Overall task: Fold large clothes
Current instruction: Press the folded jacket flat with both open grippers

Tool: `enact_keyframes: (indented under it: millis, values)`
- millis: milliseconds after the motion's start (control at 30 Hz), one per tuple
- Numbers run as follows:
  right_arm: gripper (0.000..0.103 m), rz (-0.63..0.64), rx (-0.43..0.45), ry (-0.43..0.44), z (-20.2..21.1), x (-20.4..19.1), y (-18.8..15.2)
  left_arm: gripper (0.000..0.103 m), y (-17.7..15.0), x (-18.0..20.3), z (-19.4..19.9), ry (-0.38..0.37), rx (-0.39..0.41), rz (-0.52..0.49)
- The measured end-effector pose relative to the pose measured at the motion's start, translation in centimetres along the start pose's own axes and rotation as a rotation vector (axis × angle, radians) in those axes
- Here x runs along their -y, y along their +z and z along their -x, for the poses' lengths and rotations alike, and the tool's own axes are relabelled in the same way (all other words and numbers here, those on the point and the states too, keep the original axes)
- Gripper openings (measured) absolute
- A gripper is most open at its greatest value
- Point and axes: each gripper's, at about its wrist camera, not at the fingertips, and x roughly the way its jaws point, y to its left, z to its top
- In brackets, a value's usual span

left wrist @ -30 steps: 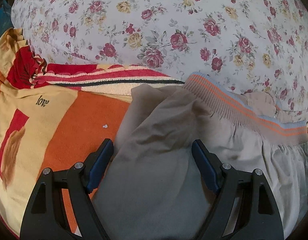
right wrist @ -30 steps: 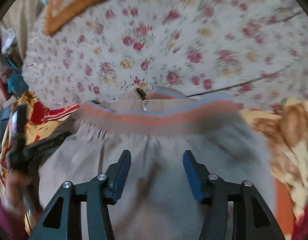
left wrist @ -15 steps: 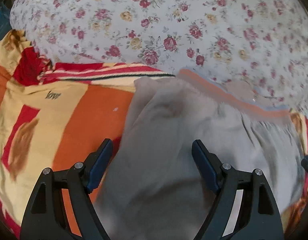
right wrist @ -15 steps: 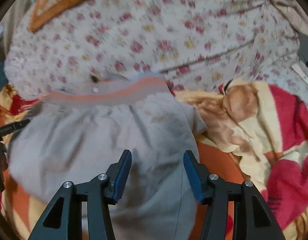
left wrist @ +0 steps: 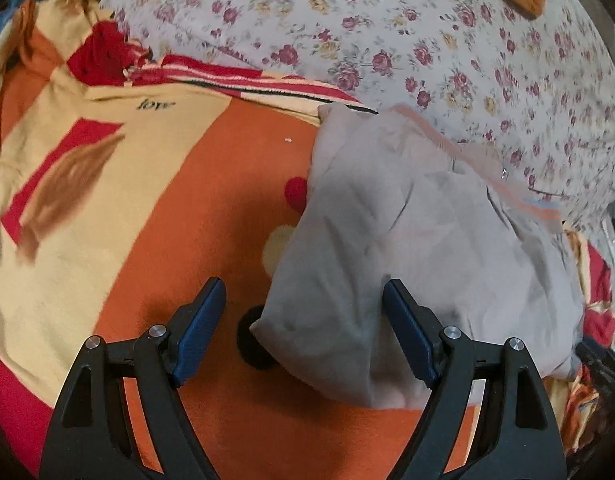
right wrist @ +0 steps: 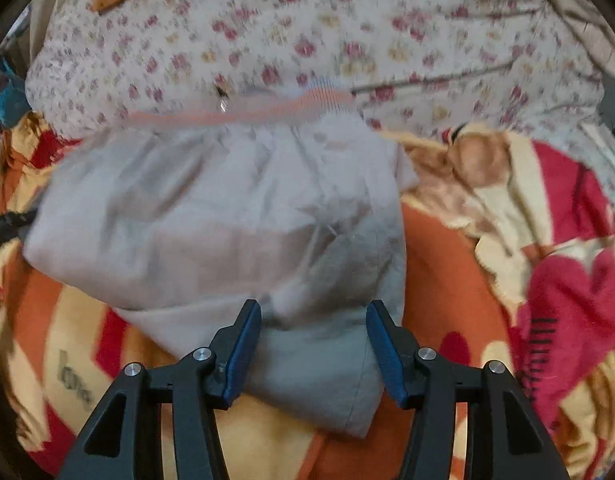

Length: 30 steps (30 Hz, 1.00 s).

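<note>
Bedding underfoot: orange, cream and red blanket (left wrist: 211, 208), the word "love" printed in black on a cream patch. On it we see grey trousers (left wrist: 407, 248) folded, striped waistband toward the floral sheet (left wrist: 387, 32). Our left gripper (left wrist: 303, 332) and right gripper (right wrist: 313, 344) both gape, pinching nothing.

We find both views evenly lit by soft, warm indoor light, with no glare or hard highlights. Fisheye distortion bends the scene outward, and dark vignetting closes every corner. In the left wrist view the floral sheet (left wrist: 387, 40) is fairly sharp, while the orange blanket (left wrist: 147, 220) smears slightly towards the left edge. The right wrist view is markedly softer (motion blur, by our reading): the grey garment (right wrist: 227, 208) and its striped waistband lose detail. Faint, diffuse shadows lie in the garment's folds.
</note>
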Motion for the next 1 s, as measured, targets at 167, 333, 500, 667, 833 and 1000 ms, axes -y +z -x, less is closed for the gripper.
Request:
enact_keyframes:
  millis: [167, 333, 500, 667, 833, 1000]
  values:
    - [0.053, 0.02, 0.056, 0.087, 2.2, -3.3, 2.2, 0.081, 0.0, -0.2, -0.3, -0.023, 0.019, -0.007]
    - [0.053, 0.022, 0.066, 0.185, 0.1, -7.8, 4.8, 0.081, 0.7, -0.6, -0.5, -0.047, 0.011, 0.003]
    - [0.053, -0.007, 0.056, 0.249, -2.7, -10.4, 6.1, 0.081, 0.8, -0.8, -0.7, -0.062, 0.006, 0.017]
    - [0.053, 0.032, -0.03, 0.201, -6.6, -12.0, 4.7, 0.081, 1.2, -0.8, -0.9, -0.094, 0.002, 0.038]
    - [0.055, 0.001, -0.026, 0.242, -6.0, -11.2, 4.5, 0.081, 1.5, -1.0, -1.2, -0.188, -0.005, 0.08]
    - [0.062, -0.044, -0.008, 0.289, -4.0, -9.4, 4.3, 0.081, 1.9, -0.7, -1.7, -0.167, 0.006, 0.089]
